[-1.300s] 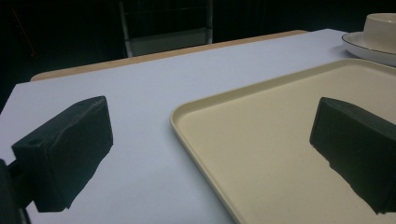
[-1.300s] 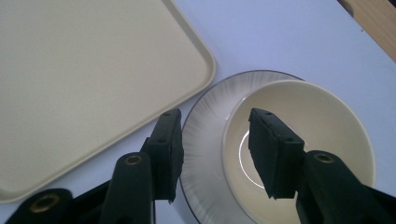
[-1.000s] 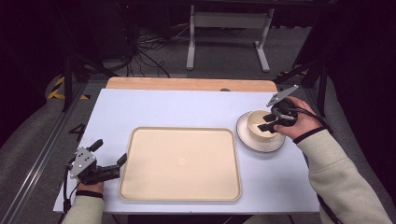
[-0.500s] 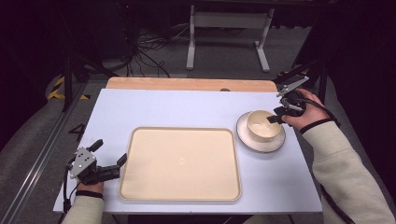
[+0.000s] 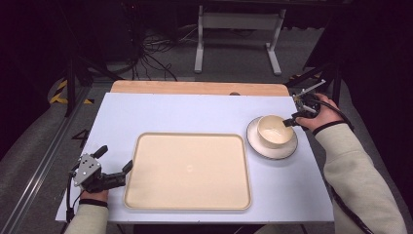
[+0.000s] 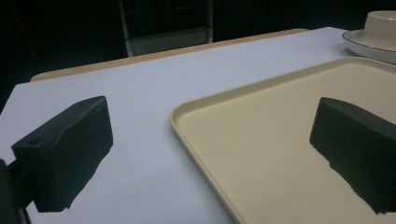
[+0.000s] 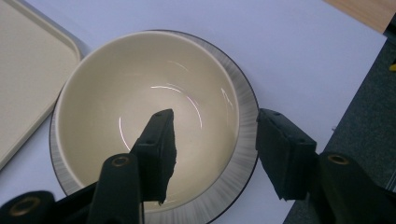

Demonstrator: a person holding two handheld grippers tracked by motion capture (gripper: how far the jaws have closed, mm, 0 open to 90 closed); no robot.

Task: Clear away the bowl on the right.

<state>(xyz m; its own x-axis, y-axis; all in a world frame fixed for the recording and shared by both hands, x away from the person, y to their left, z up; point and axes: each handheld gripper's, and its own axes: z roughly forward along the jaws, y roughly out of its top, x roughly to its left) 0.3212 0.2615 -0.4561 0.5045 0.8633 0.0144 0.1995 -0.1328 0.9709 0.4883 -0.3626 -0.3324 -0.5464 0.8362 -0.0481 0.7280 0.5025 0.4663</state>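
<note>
near the counter's right edge:
right gripper [image 7: 212, 154]: jaws apart, just been opening, straddling bowl [image 7: 144, 116] rim (on plate [image 7: 243, 154])
left gripper [image 6: 210, 154]: jaws apart, astride tray [image 6: 280, 154] corner

Dark room, grey floor [image 5: 29, 146], tangled cables [image 5: 153, 58], white metal frame [image 5: 238, 22] behind the table [image 5: 195, 109].

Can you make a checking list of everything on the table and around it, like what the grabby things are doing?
Surface: pale table, wooden strip along its far edge.
Job's things: cream bowl sitting on a dark-rimmed plate, right of the tray.
Clutter: big cream tray, nothing on it.
Grippers: right gripper has one jaw over the bowl's inside and one outside its rim, not pressing; the jaws have just been opening. Left gripper open, straddling the tray's near-left edge.
Cables: a cable trails from each gripper; tangle on the floor behind.
Surroundings: dark room, metal stand beyond the table.
</note>
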